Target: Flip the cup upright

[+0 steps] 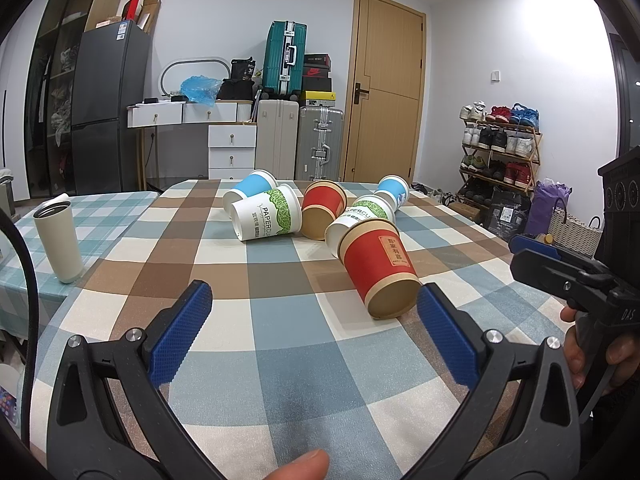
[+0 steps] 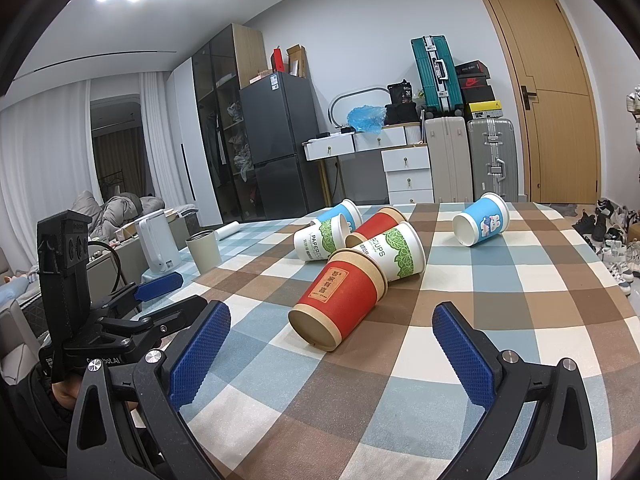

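Several paper cups lie on their sides on the checked tablecloth (image 1: 280, 340). The nearest is a red cup with a kraft rim (image 1: 378, 268), its base toward me; in the right wrist view (image 2: 340, 300) it lies just ahead between the fingers. Behind it lie white-and-green cups (image 1: 266, 220) (image 2: 394, 254), a second red cup (image 1: 322, 210) and blue cups (image 1: 394, 192) (image 2: 482, 220). My left gripper (image 1: 314, 316) is open and empty, the red cup's base near its right finger. My right gripper (image 2: 332, 344) is open and empty, short of the red cup.
A cream tumbler (image 1: 60, 240) stands upright at the left on a teal checked cloth; a white kettle (image 2: 158, 246) is beside it. The right gripper's body (image 1: 580, 280) shows at the right edge. Suitcases (image 1: 320, 144), drawers, a fridge and a shoe rack (image 1: 500, 148) stand beyond the table.
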